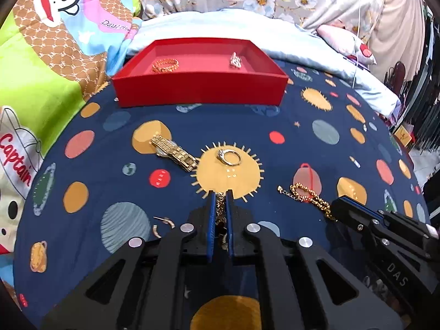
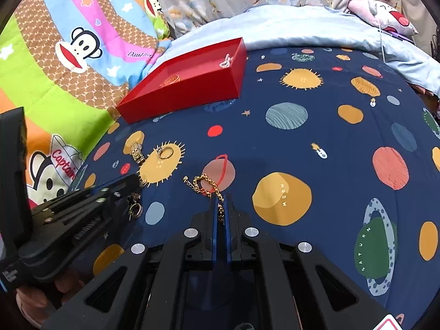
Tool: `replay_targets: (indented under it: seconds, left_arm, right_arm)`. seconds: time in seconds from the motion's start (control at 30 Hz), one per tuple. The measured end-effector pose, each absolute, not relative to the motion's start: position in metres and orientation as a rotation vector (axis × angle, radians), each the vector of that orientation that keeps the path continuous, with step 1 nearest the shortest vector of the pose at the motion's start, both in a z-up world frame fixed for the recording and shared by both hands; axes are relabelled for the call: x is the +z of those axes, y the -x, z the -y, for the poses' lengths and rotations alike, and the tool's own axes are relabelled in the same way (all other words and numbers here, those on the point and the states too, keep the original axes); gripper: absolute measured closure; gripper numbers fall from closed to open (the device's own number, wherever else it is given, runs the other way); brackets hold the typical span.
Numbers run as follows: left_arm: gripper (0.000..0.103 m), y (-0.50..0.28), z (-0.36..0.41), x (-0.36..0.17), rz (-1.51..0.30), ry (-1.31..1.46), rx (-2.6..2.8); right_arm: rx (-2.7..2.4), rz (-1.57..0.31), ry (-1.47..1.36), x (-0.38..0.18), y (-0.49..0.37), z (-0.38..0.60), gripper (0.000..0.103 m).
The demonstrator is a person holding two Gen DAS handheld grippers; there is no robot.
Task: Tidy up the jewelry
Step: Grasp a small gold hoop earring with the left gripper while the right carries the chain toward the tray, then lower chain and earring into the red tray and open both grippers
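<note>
While both my grippers sit low over the planet-print sheet (image 1: 302,137), my left gripper (image 1: 220,195) is pinched shut on a gold earring piece (image 1: 220,209) and my right gripper (image 2: 221,196) is clamped on one end of the gold chain bracelet (image 2: 205,184) – the rest of it trails flat on the sheet. I judge both grips are for carrying to the red tray (image 1: 198,85), which sits well apart at the far edge and already has a gold bangle (image 1: 165,65) and a silver piece (image 1: 235,60) in it – gold watch (image 1: 173,152), ring (image 1: 229,156) and a loose hoop earring (image 1: 162,227) lie on the sheet, not yet sorted
</note>
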State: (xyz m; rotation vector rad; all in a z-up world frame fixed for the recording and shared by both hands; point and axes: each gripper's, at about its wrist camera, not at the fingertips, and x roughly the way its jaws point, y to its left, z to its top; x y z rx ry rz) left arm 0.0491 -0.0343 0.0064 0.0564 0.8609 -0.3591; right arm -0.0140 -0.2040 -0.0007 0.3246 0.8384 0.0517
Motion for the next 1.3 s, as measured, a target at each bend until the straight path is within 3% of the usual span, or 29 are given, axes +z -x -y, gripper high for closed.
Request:
replay_targets:
  seconds: [0.73, 1.3]
  left_arm:
    - [0.097, -0.079, -0.028, 0.091, -0.715, 0.046, -0.278]
    - [0.097, -0.192, 0.008, 0.121, -0.634, -0.006, -0.269]
  right_arm:
    - [0.089, -0.620, -0.276, 0.111, -0.004, 0.214, 0.099]
    - [0.132, -0.538, -0.200, 0.144, -0.156, 0.200, 0.099]
